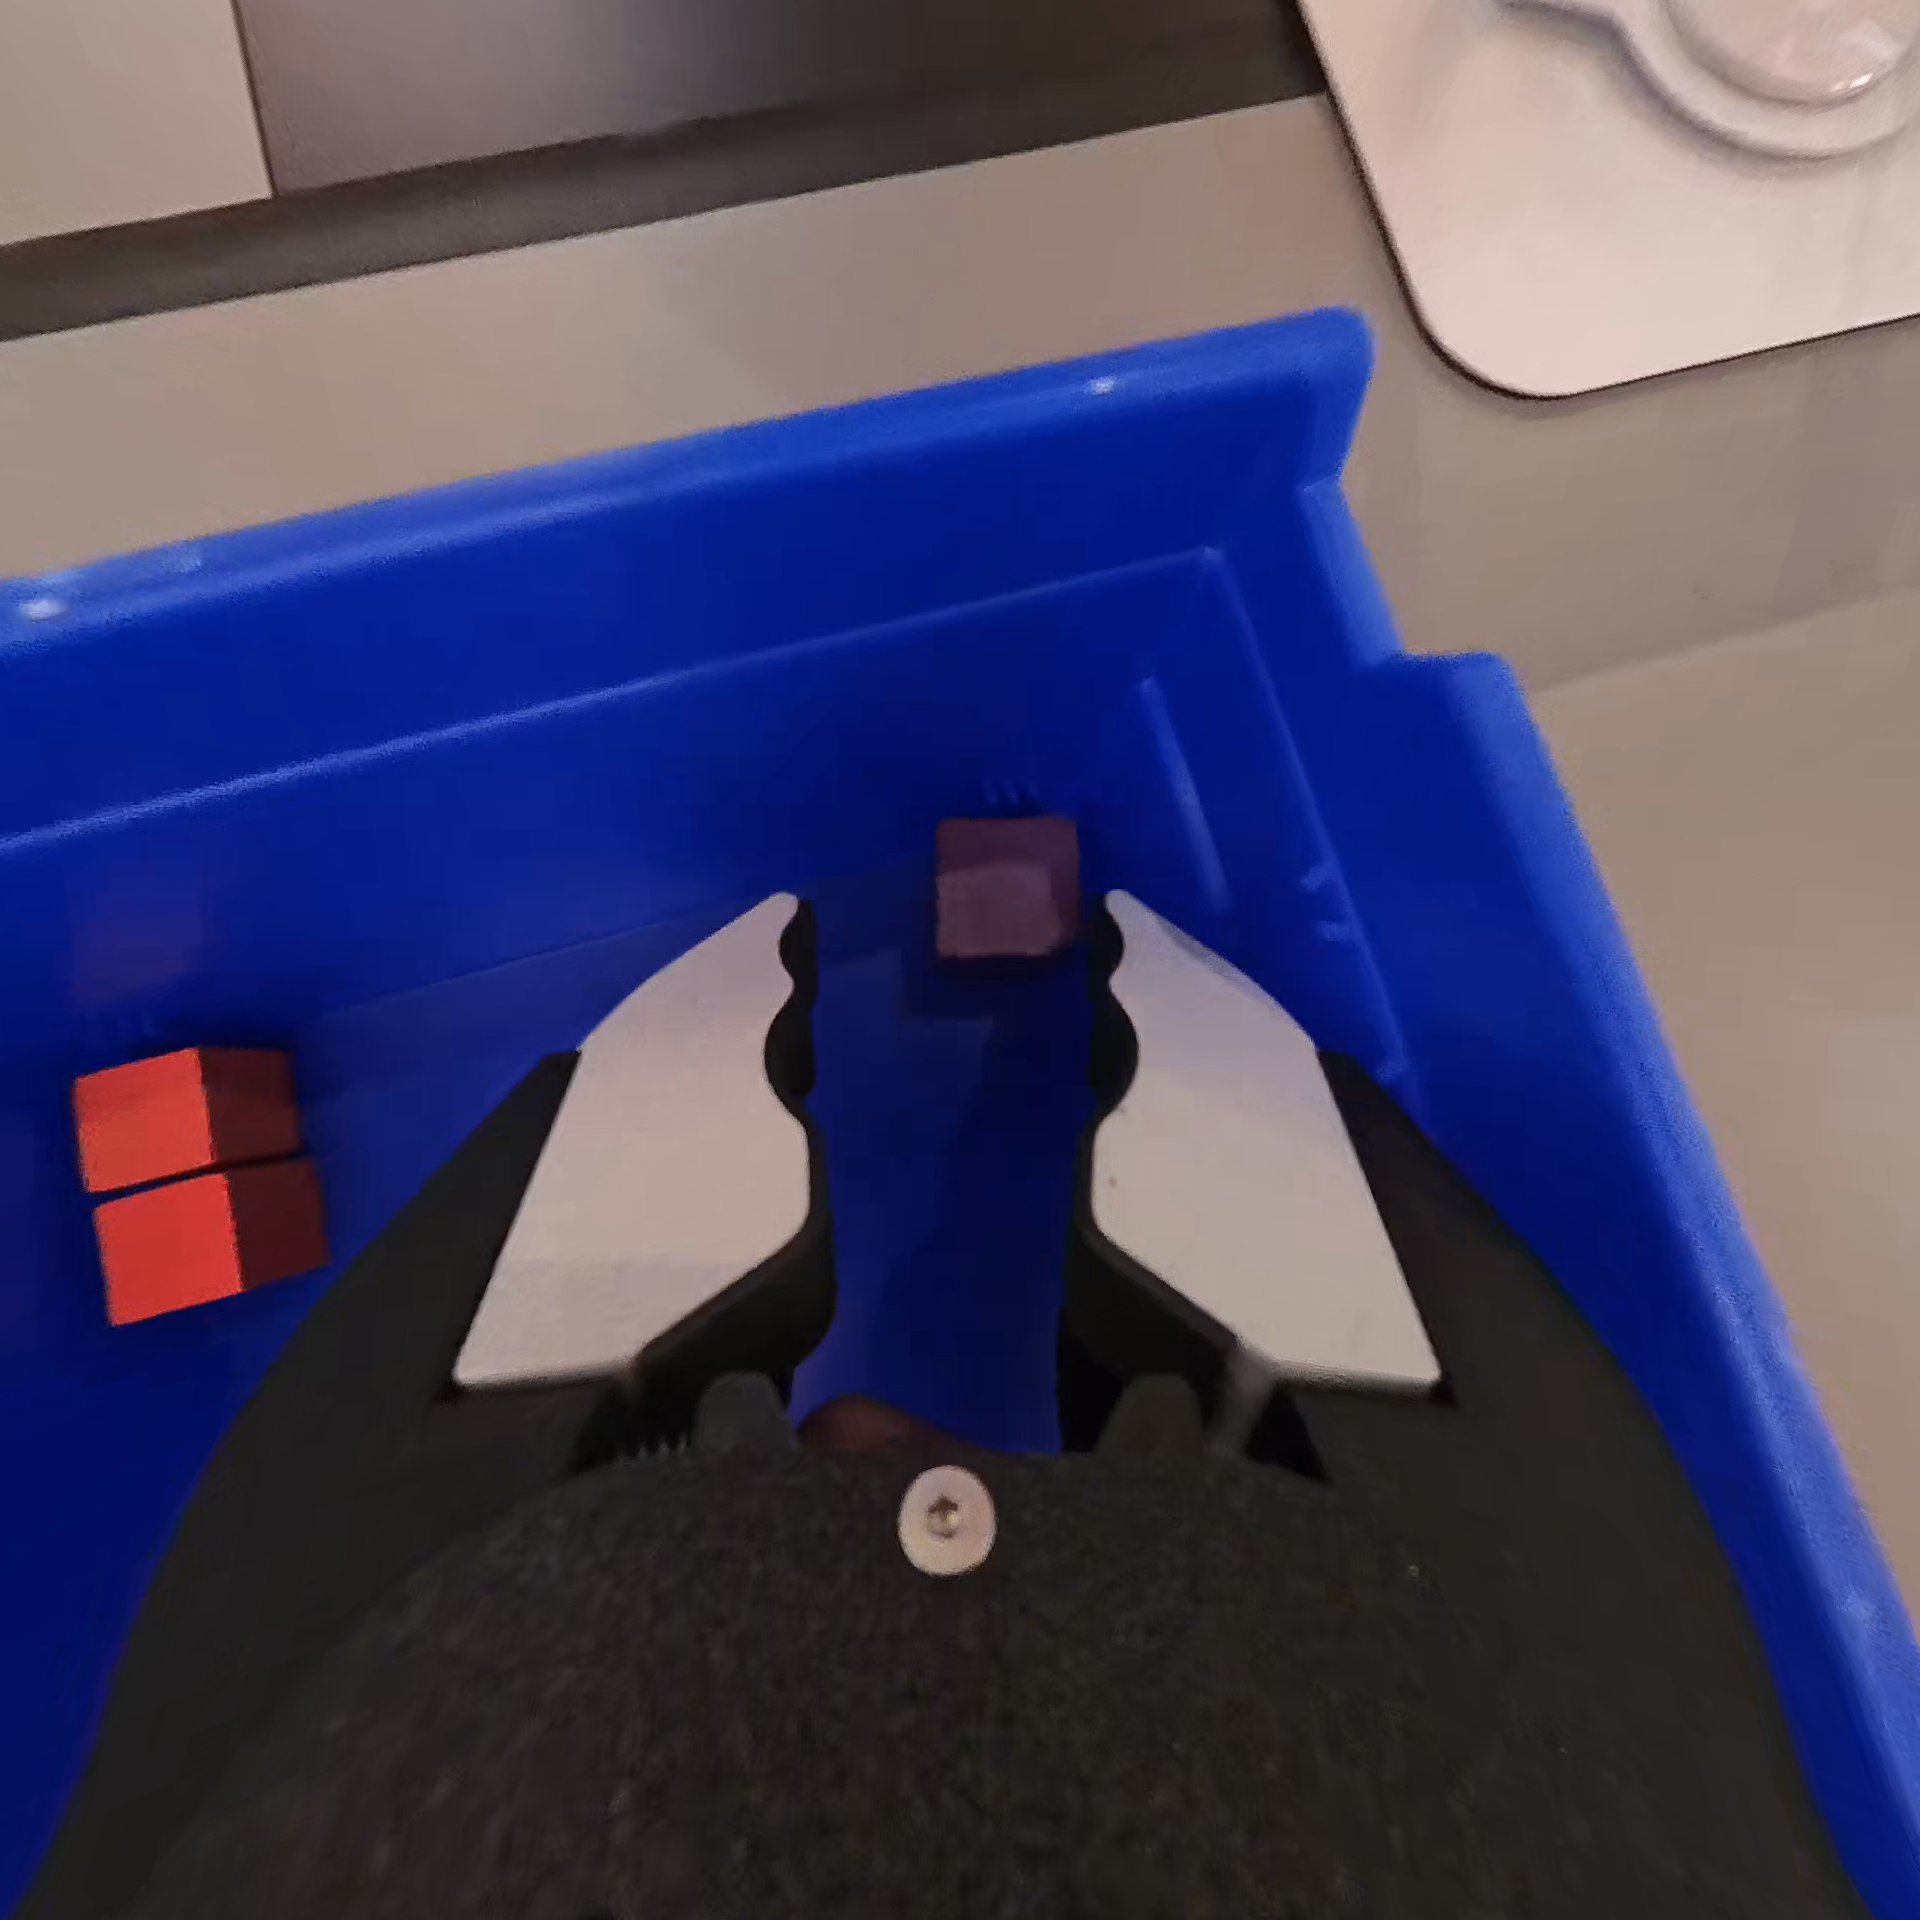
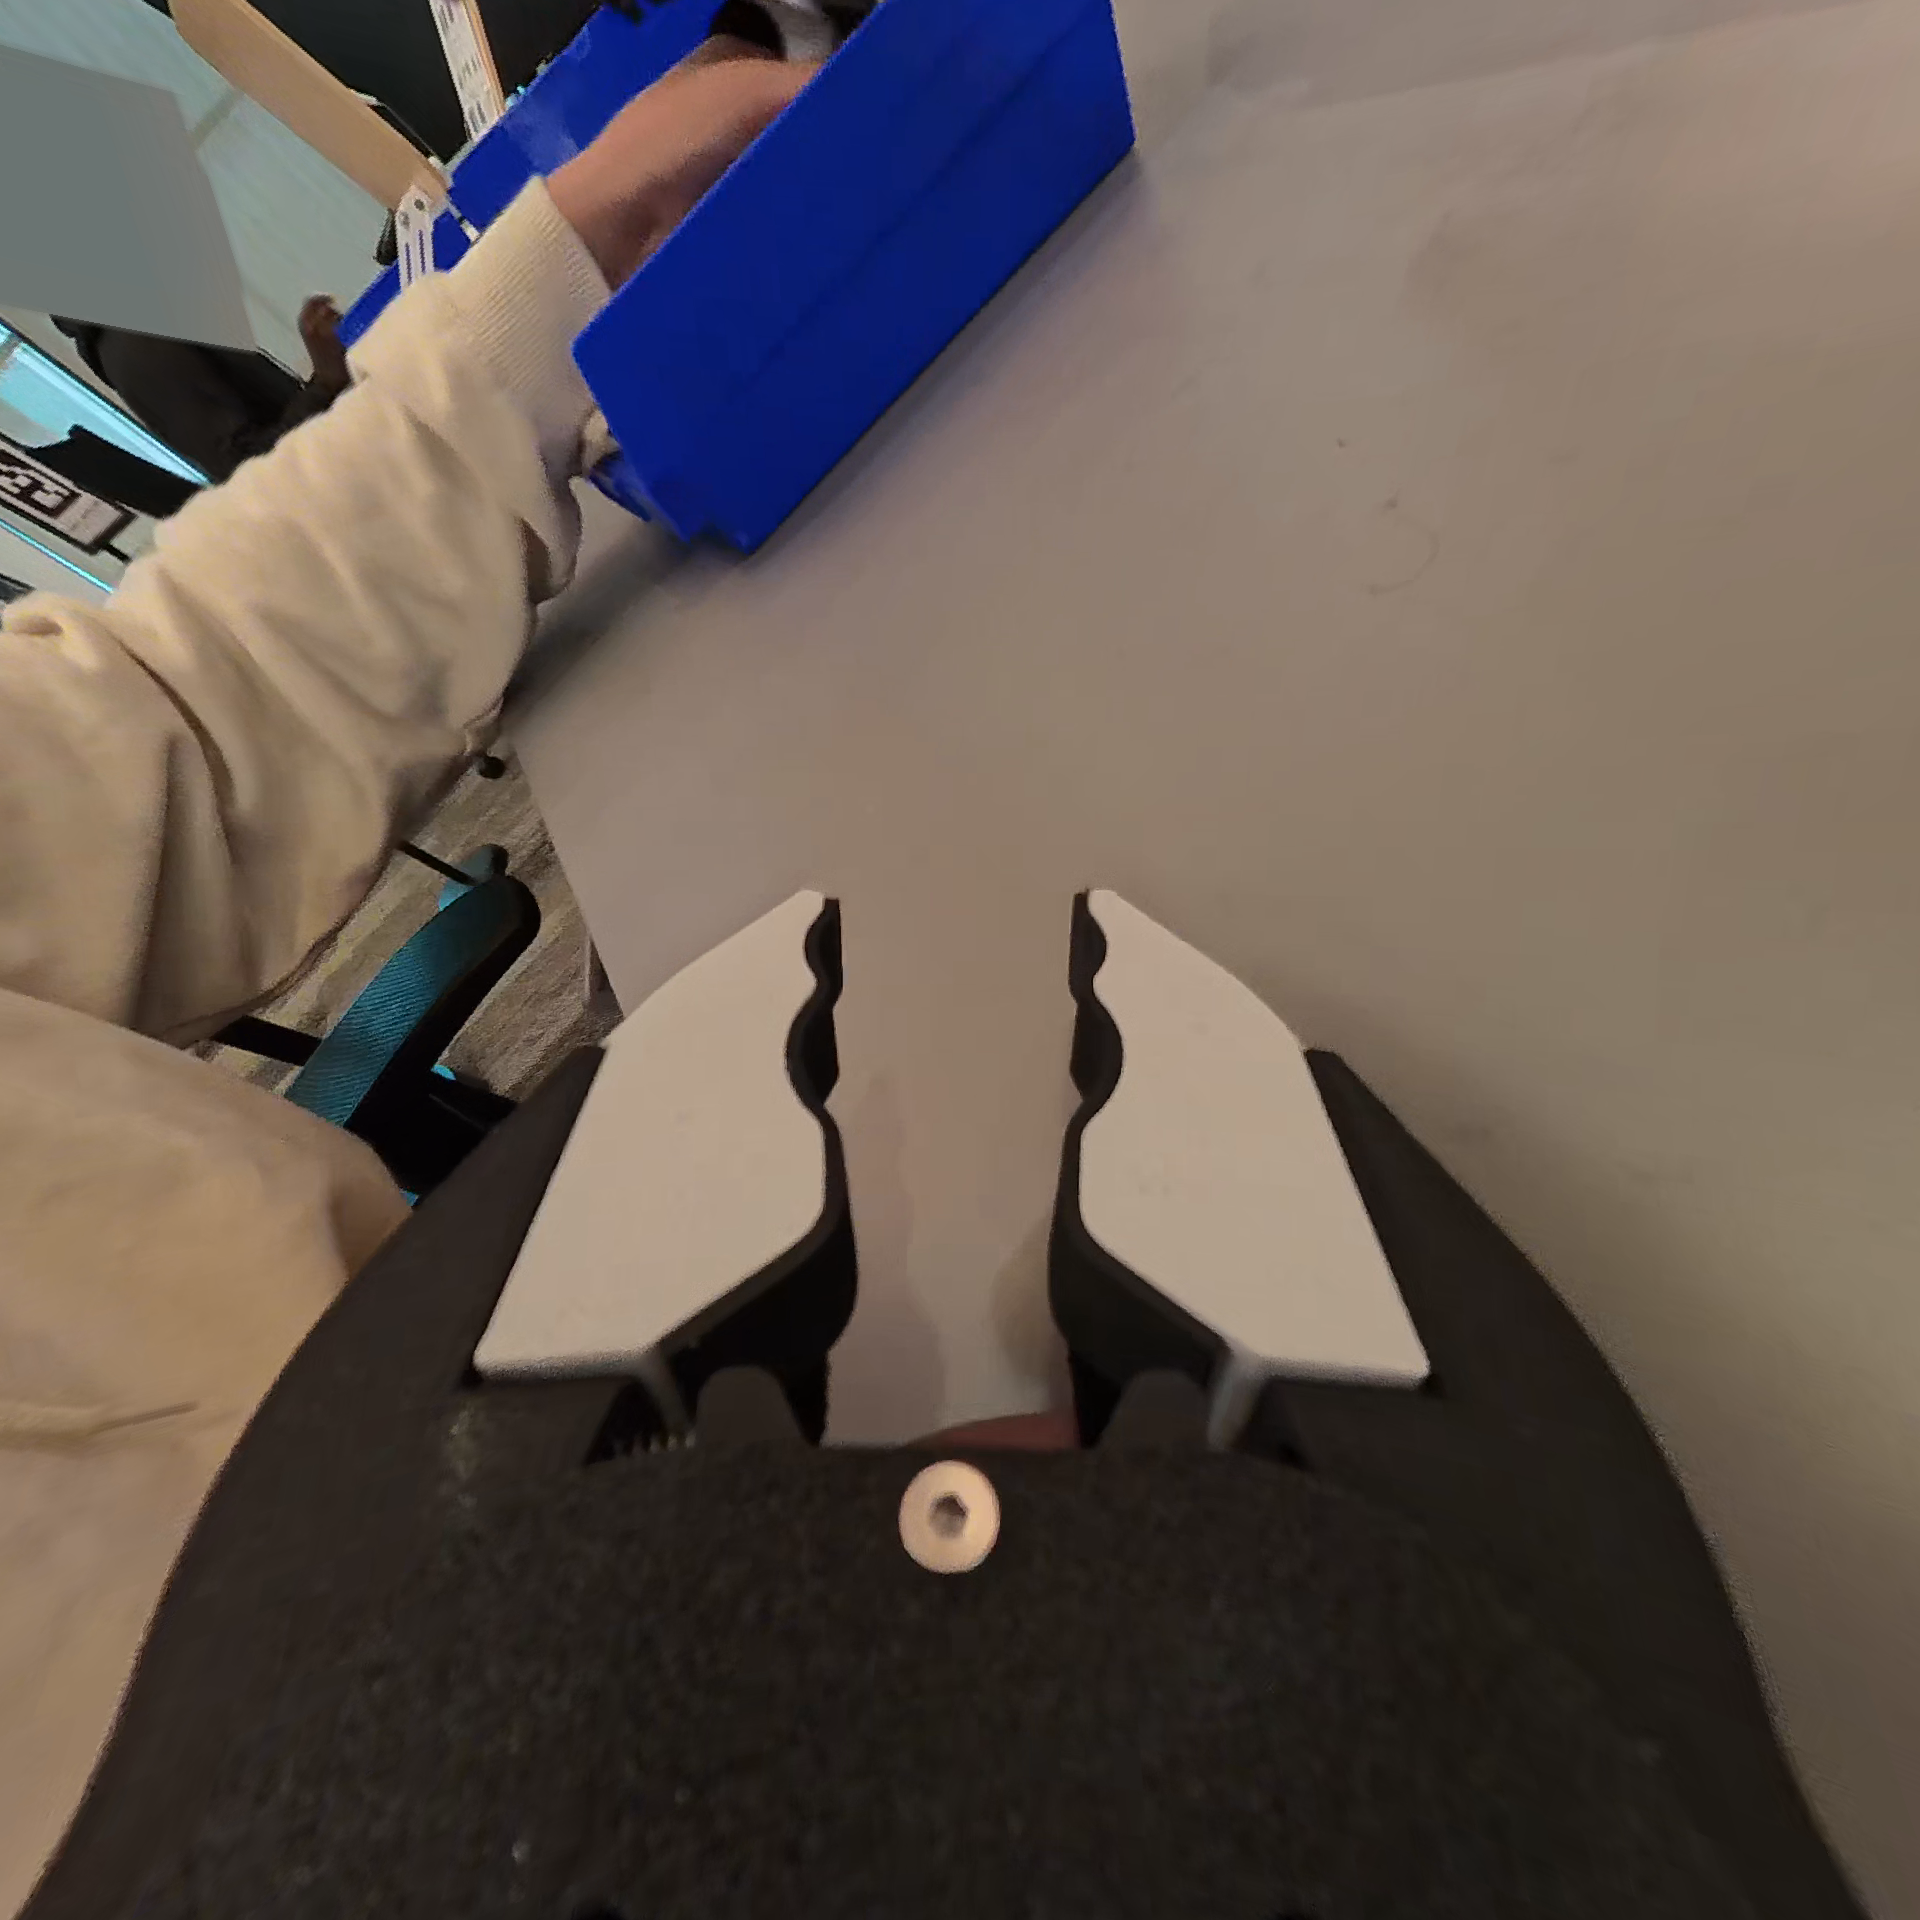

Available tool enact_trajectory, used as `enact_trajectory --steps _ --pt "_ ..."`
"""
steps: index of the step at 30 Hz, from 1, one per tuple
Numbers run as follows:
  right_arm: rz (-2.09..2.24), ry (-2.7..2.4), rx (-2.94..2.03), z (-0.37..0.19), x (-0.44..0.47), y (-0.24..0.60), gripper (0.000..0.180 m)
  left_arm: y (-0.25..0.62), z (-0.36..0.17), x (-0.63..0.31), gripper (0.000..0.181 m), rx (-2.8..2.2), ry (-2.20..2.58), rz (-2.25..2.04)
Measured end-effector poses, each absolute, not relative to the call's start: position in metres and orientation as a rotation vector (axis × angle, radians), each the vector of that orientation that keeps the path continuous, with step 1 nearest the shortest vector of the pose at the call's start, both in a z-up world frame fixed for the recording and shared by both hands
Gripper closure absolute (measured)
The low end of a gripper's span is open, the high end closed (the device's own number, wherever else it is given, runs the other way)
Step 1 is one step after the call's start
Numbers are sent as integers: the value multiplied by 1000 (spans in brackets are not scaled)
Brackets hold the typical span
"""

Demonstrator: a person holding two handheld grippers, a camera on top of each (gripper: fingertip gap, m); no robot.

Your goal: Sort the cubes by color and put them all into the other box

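In the left wrist view my left gripper point(image 1: 951, 920) is open inside a blue box point(image 1: 665, 582). A purple cube point(image 1: 1000, 886) sits on the box floor near the far right corner, just past the fingertips and close to the right one, not gripped. Two red cubes point(image 1: 192, 1179) lie side by side, touching, on the box floor at the left. In the right wrist view my right gripper point(image 2: 954, 914) is open and empty above the bare grey table point(image 2: 1351, 623). The blue box point(image 2: 852, 301) shows farther off at the upper left.
A white flat mat point(image 1: 1558, 208) with a clear plastic piece lies on the table beyond the box's right corner. In the right wrist view a person's cream sleeve point(image 2: 260, 623) reaches into the box. A teal chair point(image 2: 416, 997) stands below the table edge. There is about 45 cm between the tips of the two grippers.
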State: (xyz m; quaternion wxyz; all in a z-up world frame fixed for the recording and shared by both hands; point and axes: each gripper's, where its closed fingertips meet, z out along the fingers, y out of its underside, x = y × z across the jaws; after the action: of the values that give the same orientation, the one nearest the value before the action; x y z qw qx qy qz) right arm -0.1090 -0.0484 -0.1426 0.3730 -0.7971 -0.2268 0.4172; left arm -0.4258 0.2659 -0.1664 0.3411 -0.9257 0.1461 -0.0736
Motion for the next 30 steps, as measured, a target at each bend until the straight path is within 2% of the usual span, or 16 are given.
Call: enact_trajectory --steps 3,9,14,19,23,30 --pt "1074 -605 -2041 -143 -112 -51 138 269 -185 -424 151 -2461 374 -175" --pt "1091 -640 -2036 -143 -116 -58 140 268 -185 -429 151 -2454 378 -134" --pt "1082 -628 -2015 -137 -108 -58 141 244 -132 -437 151 -2267 467 -222" --pt "1063 -564 -1970 -122 -90 -52 143 169 -68 -441 151 -1961 576 -330" --pt "1095 -493 -1921 -109 -81 -46 144 104 -46 -432 152 -1785 617 -450" --pt "1577 -291 -1782 -79 -97 -29 143 36 -17 -367 152 -1561 799 -763"
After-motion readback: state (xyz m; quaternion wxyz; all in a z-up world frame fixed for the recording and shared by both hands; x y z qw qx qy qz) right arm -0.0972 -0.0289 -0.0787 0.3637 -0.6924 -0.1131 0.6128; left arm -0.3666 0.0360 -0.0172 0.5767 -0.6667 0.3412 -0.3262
